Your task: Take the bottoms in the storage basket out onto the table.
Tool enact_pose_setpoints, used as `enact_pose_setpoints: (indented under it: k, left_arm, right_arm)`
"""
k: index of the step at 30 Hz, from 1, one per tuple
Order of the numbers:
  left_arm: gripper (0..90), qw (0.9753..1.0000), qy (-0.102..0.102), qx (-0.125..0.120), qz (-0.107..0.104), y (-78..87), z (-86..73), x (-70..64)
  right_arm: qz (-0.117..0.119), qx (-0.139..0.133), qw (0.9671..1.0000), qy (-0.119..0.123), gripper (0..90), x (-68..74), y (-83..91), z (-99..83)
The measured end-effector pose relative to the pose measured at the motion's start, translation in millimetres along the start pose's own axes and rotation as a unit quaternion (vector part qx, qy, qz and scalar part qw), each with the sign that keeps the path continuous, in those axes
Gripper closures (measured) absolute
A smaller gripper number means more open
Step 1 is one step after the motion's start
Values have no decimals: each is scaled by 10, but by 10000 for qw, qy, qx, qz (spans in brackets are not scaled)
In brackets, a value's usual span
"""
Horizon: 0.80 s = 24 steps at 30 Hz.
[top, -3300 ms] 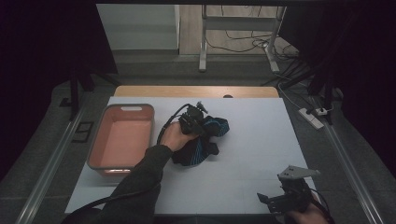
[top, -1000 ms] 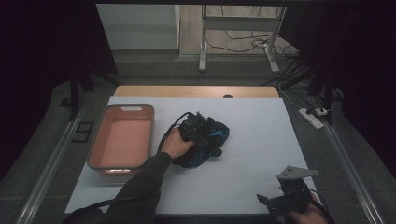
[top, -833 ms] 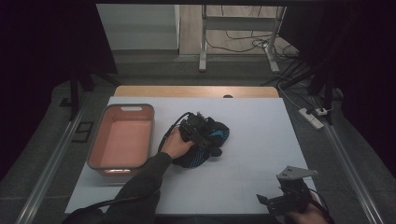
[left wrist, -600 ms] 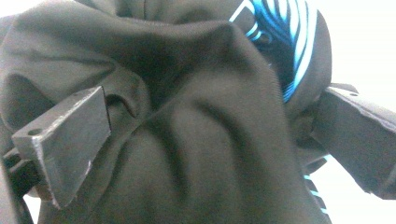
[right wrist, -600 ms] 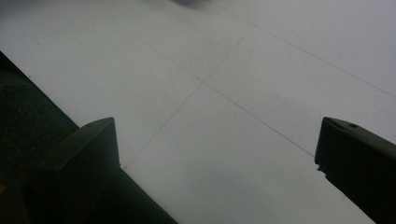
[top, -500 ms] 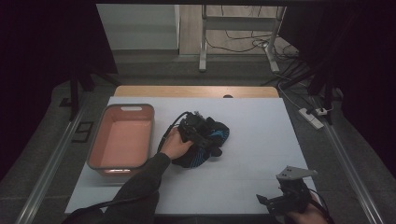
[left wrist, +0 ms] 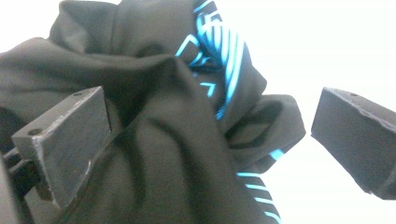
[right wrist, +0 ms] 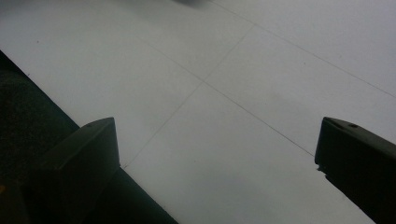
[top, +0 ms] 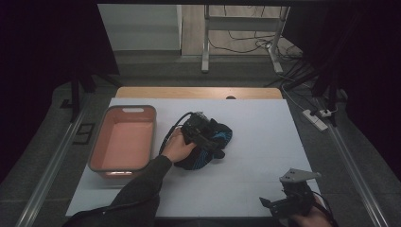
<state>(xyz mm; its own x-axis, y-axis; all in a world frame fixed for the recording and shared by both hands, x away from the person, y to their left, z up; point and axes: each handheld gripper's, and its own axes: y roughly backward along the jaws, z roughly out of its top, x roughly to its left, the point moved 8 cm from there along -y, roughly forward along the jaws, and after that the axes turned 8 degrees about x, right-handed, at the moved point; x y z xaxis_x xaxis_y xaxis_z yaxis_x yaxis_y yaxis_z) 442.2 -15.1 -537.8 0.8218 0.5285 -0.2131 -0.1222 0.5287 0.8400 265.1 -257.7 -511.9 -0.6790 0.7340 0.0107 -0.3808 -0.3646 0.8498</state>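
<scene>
Left tongs (top: 204, 135) stand wide open over the black-and-blue garment (left wrist: 187, 121), bunched at mid desk (top: 265, 156) beside the pink bin (top: 124, 142); nothing gripped yet. Right tongs (top: 283, 205) also open, empty, at the near edge. Grasp step: next, close on a fold w/ enough cloth. Vs 3.3 s ago, garment is more bunched.

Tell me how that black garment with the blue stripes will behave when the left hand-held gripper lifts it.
The black garment lies crumpled in soft folds, so it will likely hang limp and drape. It is probably light for its bulk: thin cloth, loosely bunched. The left hand-held gripper has open jaws around one fold, so only part may rise at first while the rest drags on the white table.
</scene>
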Motion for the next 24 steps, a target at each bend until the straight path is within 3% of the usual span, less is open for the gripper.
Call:
enact_pose_setpoints:
  k: [9,13,24]
  left_arm:
    - [0,9994,-35,-194,-281,83,-16,-30]
    - [0,9994,-145,-211,-249,112,-22,-64]
    - [0,9993,-197,-252,-179,177,-92,-123]
  right_arm:
    - [-4,15,10000,5,0,0,-2,0]
    - [-5,16,10000,7,0,0,-1,0]
    - [-15,16,10000,9,0,0,-5,0]
